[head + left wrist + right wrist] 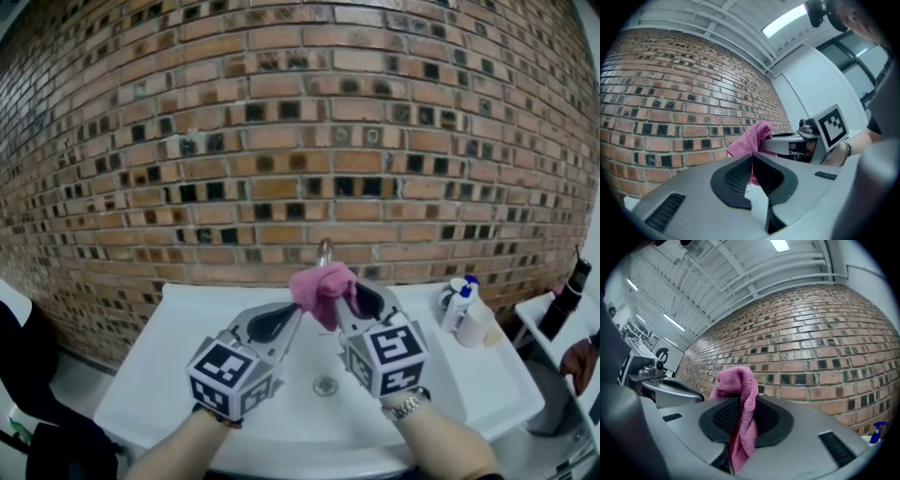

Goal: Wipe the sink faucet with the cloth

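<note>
Head view: pink microfibre cloth (pixel 323 286) bunched at frame centre, directly in front of the slim chrome faucet spout (pixel 325 250). Probably raised there to start the wipe. Right gripper (pixel 352 298) clenched on it; in the right gripper view the fabric trails down between its jaws. Left gripper (pixel 294 317) clamped together, tips at the cloth's left edge. Whether it nips a corner is unclear. Below: white sink basin (pixel 187 347) with a round drain (pixel 325 385). White spray bottle (pixel 459 302) on the right ledge. Brown brick wall (pixel 281 112) fills the upper frame.

no legible words or numbers, only coded square markers on left gripper (pixel 298 311) and right gripper (pixel 345 302), bottle (pixel 457 305) print unreadable
</note>
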Demonstrator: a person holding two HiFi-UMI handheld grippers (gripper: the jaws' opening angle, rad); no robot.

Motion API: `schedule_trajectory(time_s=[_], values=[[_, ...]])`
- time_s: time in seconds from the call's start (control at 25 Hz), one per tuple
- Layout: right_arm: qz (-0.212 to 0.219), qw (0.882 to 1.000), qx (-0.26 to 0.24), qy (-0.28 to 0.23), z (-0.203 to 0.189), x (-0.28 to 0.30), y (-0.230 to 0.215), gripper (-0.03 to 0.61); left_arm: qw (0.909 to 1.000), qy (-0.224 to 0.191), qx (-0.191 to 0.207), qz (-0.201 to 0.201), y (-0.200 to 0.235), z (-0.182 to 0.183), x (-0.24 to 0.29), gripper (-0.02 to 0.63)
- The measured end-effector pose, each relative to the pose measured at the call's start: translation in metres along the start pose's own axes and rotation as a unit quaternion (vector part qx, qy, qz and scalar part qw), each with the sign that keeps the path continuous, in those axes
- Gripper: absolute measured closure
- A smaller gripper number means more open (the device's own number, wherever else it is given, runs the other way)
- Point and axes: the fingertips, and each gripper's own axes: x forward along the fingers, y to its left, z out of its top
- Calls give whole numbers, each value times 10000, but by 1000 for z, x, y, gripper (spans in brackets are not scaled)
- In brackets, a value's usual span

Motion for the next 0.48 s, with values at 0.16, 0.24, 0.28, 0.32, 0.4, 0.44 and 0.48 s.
schedule_trajectory(time_s=[0.16,0.24,0.28,0.32,0.4,0.44,0.48], values=[[-49,9999,-57,114,2,17,-7,506,10000,-11,-57,7,12,2,15,601],[-70,9998,-71,158,2,24,-11,506,10000,-77,-30,-18,17,3,23,601],[-70,9998,-81,174,1,27,-13,506,9999,-108,-23,-15,20,3,27,601],[-66,9998,-92,186,-2,31,-15,506,9999,-118,-35,-2,23,3,30,601],[-52,9997,-130,191,-6,39,-20,506,9999,-117,-88,53,28,3,34,601],[-50,9997,-147,182,-6,43,-22,505,9998,-132,-110,96,32,3,36,601],[-53,9997,-161,168,-6,45,-24,505,9997,-148,-128,143,35,3,38,601]])
